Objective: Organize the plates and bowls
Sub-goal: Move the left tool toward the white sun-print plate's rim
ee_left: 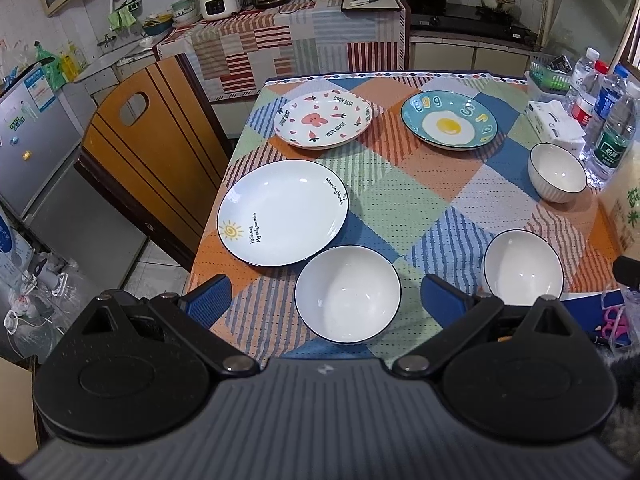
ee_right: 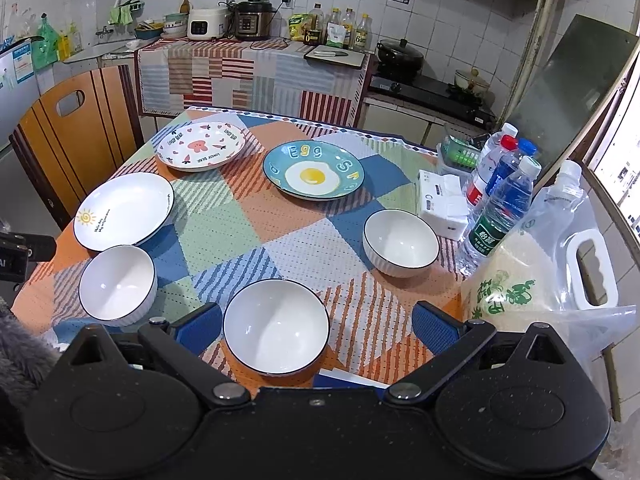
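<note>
Currently my left gripper (ee_left: 324, 300) is spread wide and holds nothing; its blue fingers (ee_left: 210, 302) flank a white bowl (ee_left: 347, 293) at the bottom centre of the left wrist view, without touching it. Sun plate (ee_left: 282, 212) lies just up-left of that bowl, rims almost meeting. Pink bear plate (ee_left: 323, 119) sits upper centre, egg plate (ee_left: 449, 120) upper right, well apart from each other. A second bowl (ee_left: 522, 262) is at lower right, a third bowl (ee_left: 557, 173) at the right edge beside the water bottles (ee_left: 608, 120).

My right gripper (ee_right: 316, 326) is likewise spread and empty, its fingers either side of the second bowl (ee_right: 276, 332) at the bottom centre of the right wrist view. All dishes rest upright on the patchwork-cloth table (ee_right: 240, 216). Rice bag (ee_right: 536, 264) stands at the right, near the tissue pack (ee_right: 442, 204).
</note>
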### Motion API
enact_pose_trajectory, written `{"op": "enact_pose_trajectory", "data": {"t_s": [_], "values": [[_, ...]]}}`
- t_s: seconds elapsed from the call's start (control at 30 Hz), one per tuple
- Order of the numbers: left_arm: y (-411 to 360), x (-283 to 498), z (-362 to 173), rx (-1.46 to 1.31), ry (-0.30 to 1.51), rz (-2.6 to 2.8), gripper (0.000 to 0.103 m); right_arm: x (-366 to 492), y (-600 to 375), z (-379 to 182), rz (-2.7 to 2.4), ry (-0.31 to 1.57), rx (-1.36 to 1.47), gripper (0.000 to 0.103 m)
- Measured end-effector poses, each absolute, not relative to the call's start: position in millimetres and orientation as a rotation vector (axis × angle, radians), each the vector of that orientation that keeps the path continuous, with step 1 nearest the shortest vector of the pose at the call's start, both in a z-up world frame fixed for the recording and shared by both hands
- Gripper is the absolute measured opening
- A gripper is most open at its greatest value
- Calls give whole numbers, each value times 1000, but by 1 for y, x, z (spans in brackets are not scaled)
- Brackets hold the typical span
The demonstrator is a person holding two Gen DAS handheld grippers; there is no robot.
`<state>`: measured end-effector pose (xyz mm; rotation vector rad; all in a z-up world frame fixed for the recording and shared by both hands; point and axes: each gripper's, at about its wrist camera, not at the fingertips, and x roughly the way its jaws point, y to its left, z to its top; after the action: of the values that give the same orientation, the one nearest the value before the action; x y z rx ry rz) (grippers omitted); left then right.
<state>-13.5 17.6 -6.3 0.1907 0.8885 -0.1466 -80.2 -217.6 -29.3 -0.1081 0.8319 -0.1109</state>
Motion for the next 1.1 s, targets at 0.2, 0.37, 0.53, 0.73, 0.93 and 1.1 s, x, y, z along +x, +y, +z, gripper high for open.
{"op": "enact_pose_trajectory", "data": {"t_s": [0.2,0.37,0.53,0.73,0.93,1.1], "values": [[17,-13,-9,184,898,-151,101,-82,-217,-29,-122,821,-121,102],[19,-9,-6,177,908,-159,101,-78,-215,-28,-107,822,-125,102],[29,4,9,174,879,-167,101,-64,-210,-19,-73,808,-115,102],[52,29,20,185,801,-170,102,-38,-198,-12,55,731,-85,103],[85,63,15,179,788,-189,102,3,-185,-29,277,707,-18,103],[113,109,-20,117,923,-164,101,38,-173,-49,394,728,123,102]]}}
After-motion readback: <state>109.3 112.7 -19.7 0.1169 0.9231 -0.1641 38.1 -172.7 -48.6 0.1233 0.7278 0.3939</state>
